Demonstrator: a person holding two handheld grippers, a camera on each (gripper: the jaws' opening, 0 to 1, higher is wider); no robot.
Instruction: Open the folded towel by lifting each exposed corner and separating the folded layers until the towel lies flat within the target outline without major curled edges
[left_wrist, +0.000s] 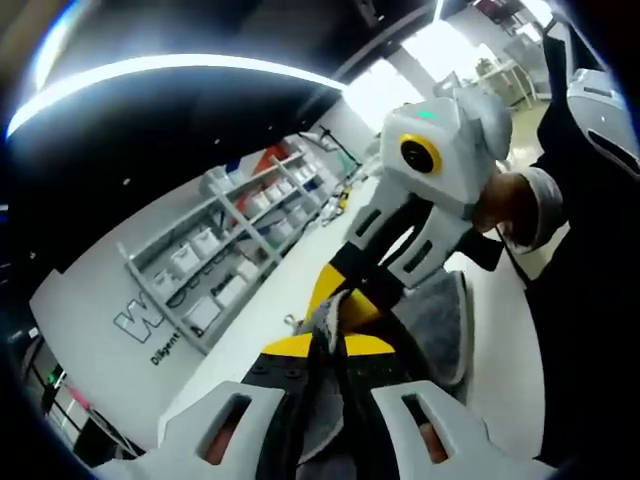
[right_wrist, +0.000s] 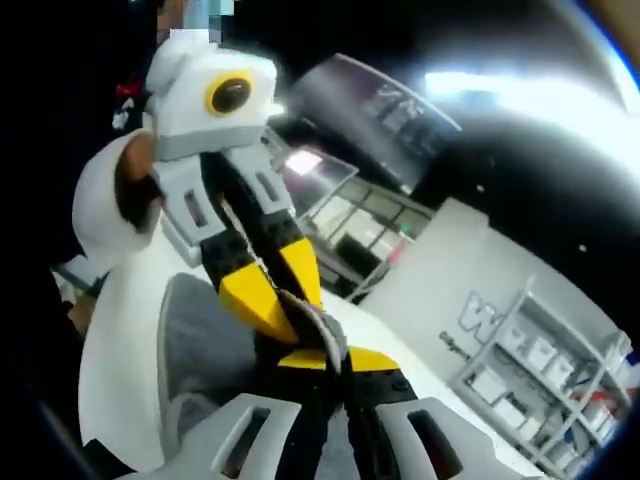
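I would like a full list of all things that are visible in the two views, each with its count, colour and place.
towel: one, grey, held up between the two grippers, its edge pinched in both; part of it hangs over the white surface.
table: one, white, beneath the towel.
shelf rack: one, light grey, by the white wall, holding white bins.
wall lettering: dark letters on the white wall; too blurred to read.
ceiling light: one long bright strip overhead.
person's hand: one, in a white cuff, holding the right gripper.
left gripper: one, white with yellow fingers, shut on the towel.
right gripper: one, same colours, shut on the towel.
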